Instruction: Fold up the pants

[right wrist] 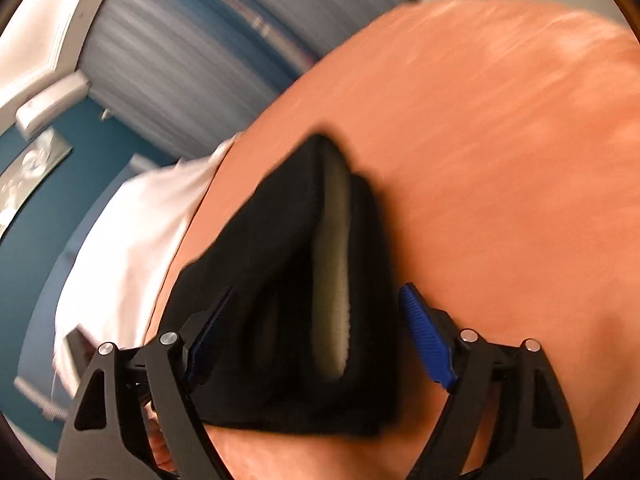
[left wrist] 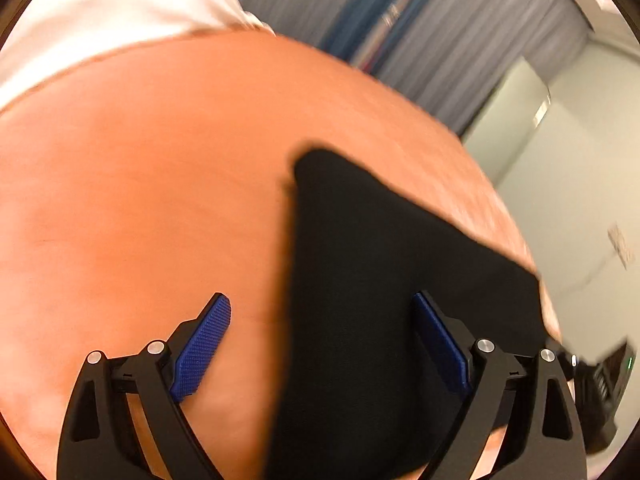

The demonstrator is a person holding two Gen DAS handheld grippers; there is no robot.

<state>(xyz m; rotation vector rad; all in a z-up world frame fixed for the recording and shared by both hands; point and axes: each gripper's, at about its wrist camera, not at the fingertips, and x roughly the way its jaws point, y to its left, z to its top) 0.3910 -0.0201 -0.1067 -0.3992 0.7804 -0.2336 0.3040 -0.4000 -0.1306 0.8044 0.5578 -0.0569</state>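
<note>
Pants [right wrist: 288, 280] seemingly between spread jaws, unpinched

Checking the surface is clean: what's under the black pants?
The black folded pants lie on the orange bed cover. Whatever sits directly beneath them is hidden.

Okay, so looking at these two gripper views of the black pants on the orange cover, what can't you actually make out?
- Left wrist view: the near end of the pants is cut off by the bottom edge and the left gripper.
- Right wrist view: the number of folded layers; the fabric is dark and blurred.
- Both views: the room behind is smeared.
- Orange cover: its edges run out of frame.
</note>
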